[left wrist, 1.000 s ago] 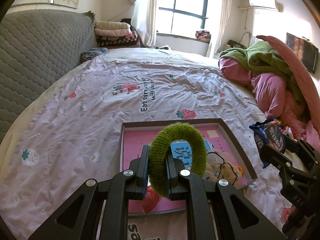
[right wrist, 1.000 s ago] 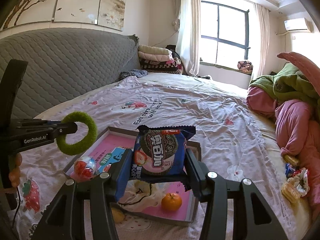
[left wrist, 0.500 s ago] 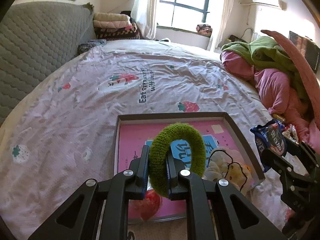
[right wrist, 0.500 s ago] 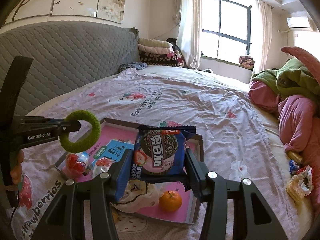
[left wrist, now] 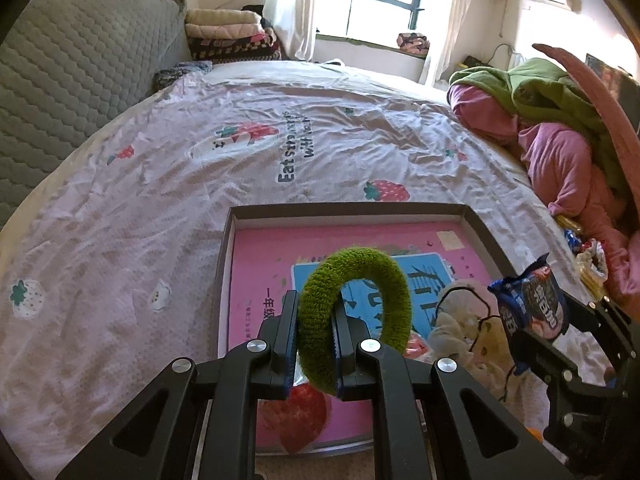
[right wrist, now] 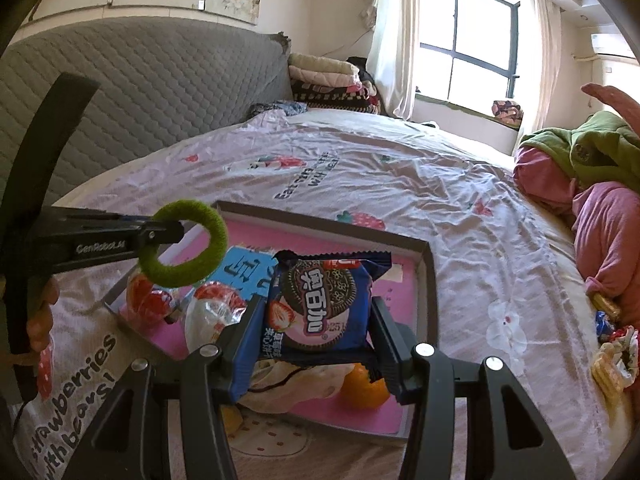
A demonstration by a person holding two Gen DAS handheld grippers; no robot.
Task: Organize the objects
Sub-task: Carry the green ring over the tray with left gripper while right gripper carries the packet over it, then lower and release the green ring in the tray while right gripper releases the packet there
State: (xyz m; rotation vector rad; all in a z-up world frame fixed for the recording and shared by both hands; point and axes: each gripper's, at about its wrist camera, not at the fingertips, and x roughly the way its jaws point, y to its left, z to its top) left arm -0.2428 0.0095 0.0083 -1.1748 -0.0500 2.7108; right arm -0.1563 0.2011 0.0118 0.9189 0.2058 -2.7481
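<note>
The bed (left wrist: pixel 200 168) carries the grey-rimmed tray (left wrist: pixel 344 210), pink inside, and that tray is where I judge both of my loads belong. It already holds a white plush toy (left wrist: pixel 460 320), an orange (right wrist: pixel 366 386) and 2 red-and-clear wrapped sweets (right wrist: pixel 146 300), so free floor is mostly at the far side.

My right gripper (right wrist: pixel 318 320) stands about half open, its pads pressed on either side of the blue cookie packet (right wrist: pixel 320 304), which hangs above the near part of the tray. My left gripper (left wrist: pixel 316 340) is closed almost fully, pinching 1 side of the green fuzzy ring (left wrist: pixel 352 312) above the tray's middle.

To do this well I would lower each hand until its load nearly rests on the pink floor, aim for bare patches clear of the plush toy, and open 1 gripper at a time so the ring does not roll out and the 2 grippers do not collide.
</note>
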